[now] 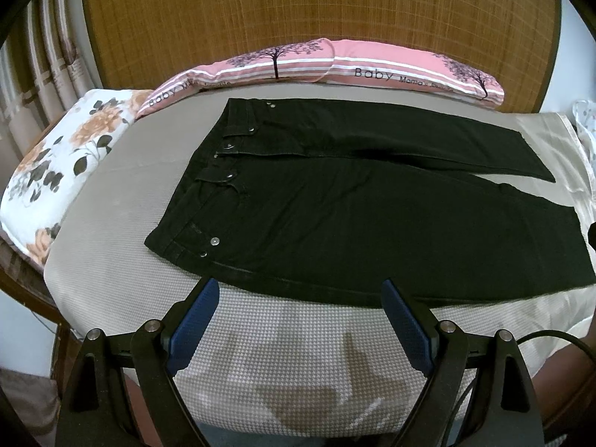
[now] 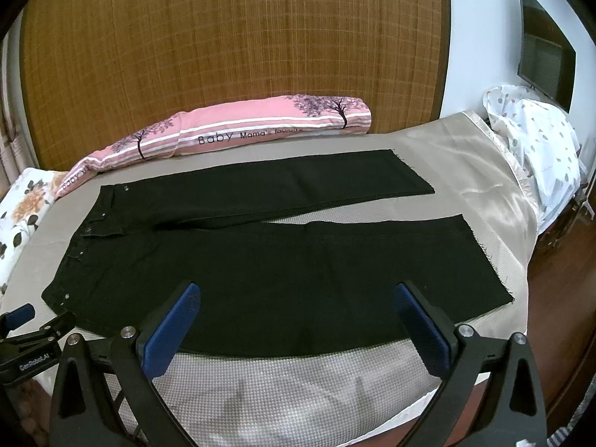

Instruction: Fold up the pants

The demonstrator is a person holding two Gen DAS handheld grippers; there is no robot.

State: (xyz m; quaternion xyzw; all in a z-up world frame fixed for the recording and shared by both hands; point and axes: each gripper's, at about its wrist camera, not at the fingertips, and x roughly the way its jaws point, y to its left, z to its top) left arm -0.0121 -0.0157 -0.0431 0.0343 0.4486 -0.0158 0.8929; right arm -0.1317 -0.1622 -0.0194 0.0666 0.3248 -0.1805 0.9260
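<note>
Jaws spread wide on both the left gripper and right gripper, hovering seemingly just short of the black pants, which lay flat.

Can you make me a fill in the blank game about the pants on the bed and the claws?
1. The pants are the colour ____.
2. Both legs lie flat, so the pants are not yet ____.
3. The left claw and the right claw are both ____.
4. The long pink pillow has the word ____ printed before "Mama's".

Missing words: black; folded; open; Baby
</note>
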